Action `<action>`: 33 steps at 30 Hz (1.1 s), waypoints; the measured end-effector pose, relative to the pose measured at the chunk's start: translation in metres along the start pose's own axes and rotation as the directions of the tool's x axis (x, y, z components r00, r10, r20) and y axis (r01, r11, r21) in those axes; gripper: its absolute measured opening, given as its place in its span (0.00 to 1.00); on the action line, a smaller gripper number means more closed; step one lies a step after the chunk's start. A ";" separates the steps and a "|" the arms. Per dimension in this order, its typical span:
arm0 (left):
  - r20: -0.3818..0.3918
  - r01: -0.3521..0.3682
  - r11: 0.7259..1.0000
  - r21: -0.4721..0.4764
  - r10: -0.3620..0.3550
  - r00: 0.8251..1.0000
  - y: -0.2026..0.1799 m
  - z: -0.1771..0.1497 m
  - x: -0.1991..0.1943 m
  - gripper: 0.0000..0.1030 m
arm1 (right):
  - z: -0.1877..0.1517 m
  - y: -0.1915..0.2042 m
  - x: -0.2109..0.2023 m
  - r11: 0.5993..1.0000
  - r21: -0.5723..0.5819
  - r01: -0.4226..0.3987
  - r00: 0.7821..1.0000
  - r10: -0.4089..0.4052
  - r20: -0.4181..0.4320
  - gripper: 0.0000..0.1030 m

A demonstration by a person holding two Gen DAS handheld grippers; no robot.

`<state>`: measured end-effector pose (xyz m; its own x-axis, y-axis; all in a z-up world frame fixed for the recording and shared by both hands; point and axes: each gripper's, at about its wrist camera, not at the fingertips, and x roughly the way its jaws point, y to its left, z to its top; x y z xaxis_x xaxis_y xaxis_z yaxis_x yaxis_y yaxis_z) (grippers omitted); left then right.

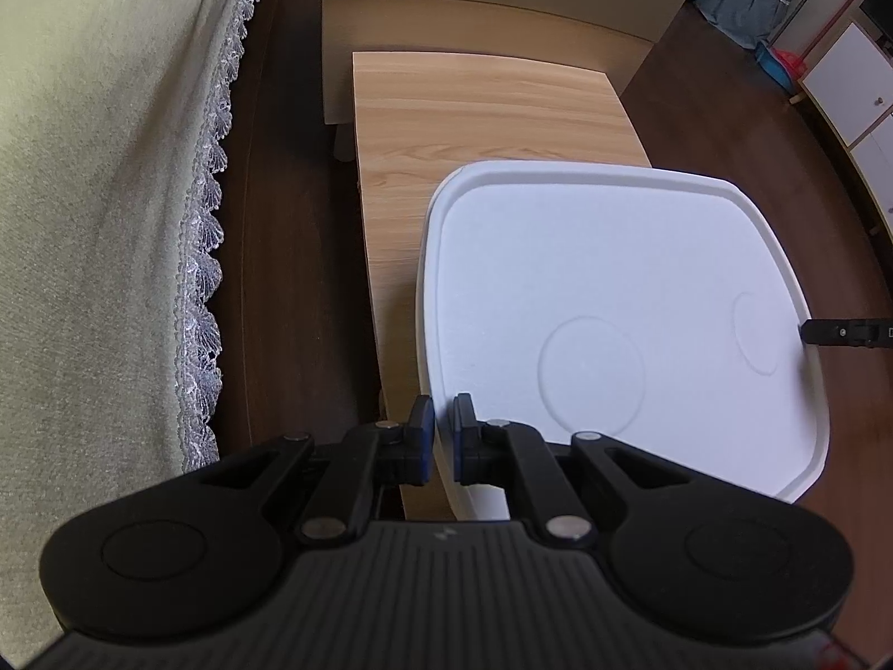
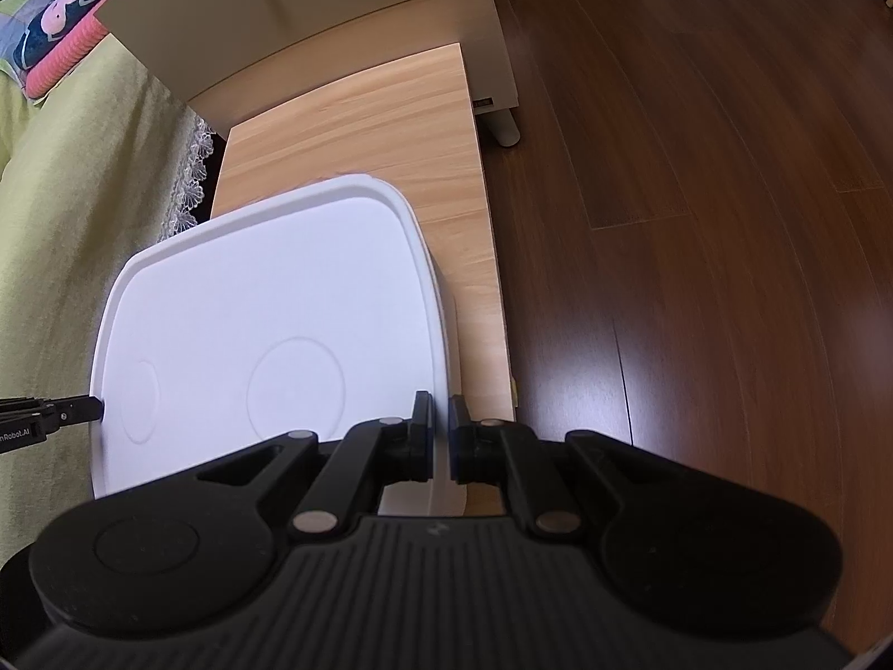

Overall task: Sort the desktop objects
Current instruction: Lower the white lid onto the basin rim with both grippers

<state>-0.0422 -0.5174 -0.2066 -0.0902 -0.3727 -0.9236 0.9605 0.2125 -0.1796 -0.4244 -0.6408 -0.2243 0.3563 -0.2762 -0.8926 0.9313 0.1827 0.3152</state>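
Note:
A white plastic lid [image 1: 614, 279] with two round embossed rings lies flat over a white storage box [image 2: 450, 307] on the wooden table [image 1: 474, 111]. My left gripper [image 1: 443, 416] is shut on the lid's near left rim, which runs between its blue pads. My right gripper [image 2: 441, 410] is shut on the opposite rim of the lid [image 2: 268, 290]. Each gripper's tip shows in the other view, touching the lid's edge: the right gripper [image 1: 809, 331] and the left gripper [image 2: 92, 407]. What is in the box is hidden.
A green bed cover [image 1: 83, 223] with a lace edge runs along the table's left side. A pale bedside cabinet [image 2: 279, 11] stands behind the table. Dark wood floor [image 2: 697, 223] lies to the right, with white cupboards [image 1: 848, 84] further off.

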 end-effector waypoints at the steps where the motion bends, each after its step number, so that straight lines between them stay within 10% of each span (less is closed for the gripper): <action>1: 0.001 -0.002 1.000 0.003 0.002 1.000 -0.001 0.000 0.000 0.04 | 0.000 0.000 0.000 1.000 0.001 0.001 1.000 -0.001 0.001 0.05; 19: 0.003 -0.020 0.999 0.037 0.020 1.000 -0.006 0.001 0.001 0.05 | 0.000 -0.003 0.002 1.000 0.017 0.002 1.000 -0.002 0.003 0.06; 26: -0.003 0.007 0.999 0.052 -0.007 1.000 -0.011 -0.001 0.001 0.40 | -0.001 -0.003 0.003 1.000 0.026 -0.001 1.000 0.001 0.001 0.08; 33: -0.006 -0.002 0.999 0.053 0.002 1.000 -0.011 -0.001 0.001 0.40 | -0.001 -0.005 0.001 0.999 0.036 0.009 1.000 -0.010 0.021 0.22</action>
<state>-0.0526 -0.5193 -0.2056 -0.0893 -0.3671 -0.9259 0.9732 0.1655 -0.1595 -0.4283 -0.6412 -0.2269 0.3483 -0.2977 -0.8889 0.9367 0.1457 0.3183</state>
